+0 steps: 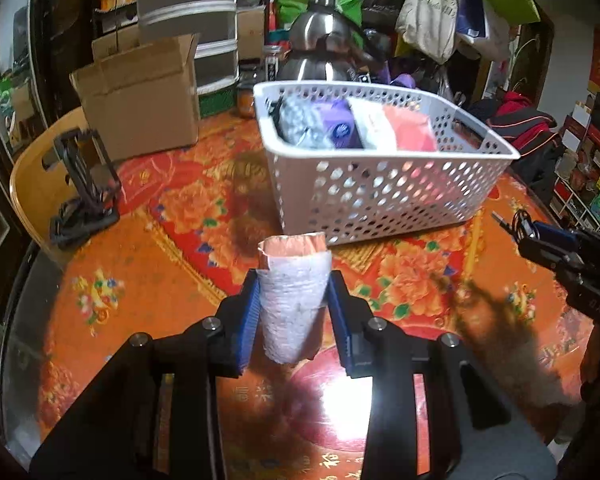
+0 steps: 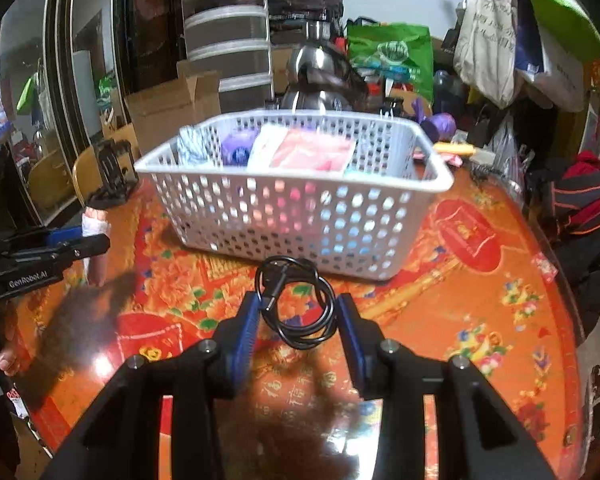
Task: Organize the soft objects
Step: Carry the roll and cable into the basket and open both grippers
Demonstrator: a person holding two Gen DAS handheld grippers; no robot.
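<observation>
My left gripper [image 1: 294, 292] is shut on a rolled white and pink cloth [image 1: 290, 304], held above the table in front of the white perforated basket [image 1: 380, 196]. My right gripper [image 2: 296, 306] is shut on a coiled black cable [image 2: 296, 304], lifted off the table before the same basket [image 2: 292, 216]. The basket holds several soft packs, among them a purple pack [image 1: 338, 126] and a pink pack [image 1: 412, 126]. The right gripper with the cable [image 1: 516, 224] shows at the right edge of the left wrist view. The left gripper with the cloth [image 2: 94, 222] shows at the left edge of the right wrist view.
The round table has a red and orange flowered cover [image 1: 172, 216] under glass. An open cardboard box [image 1: 140, 96] and a black phone stand [image 1: 84, 188] sit at the back left. Steel kettles [image 1: 320, 48], hanging bags and a striped garment [image 2: 588, 200] crowd the back and right.
</observation>
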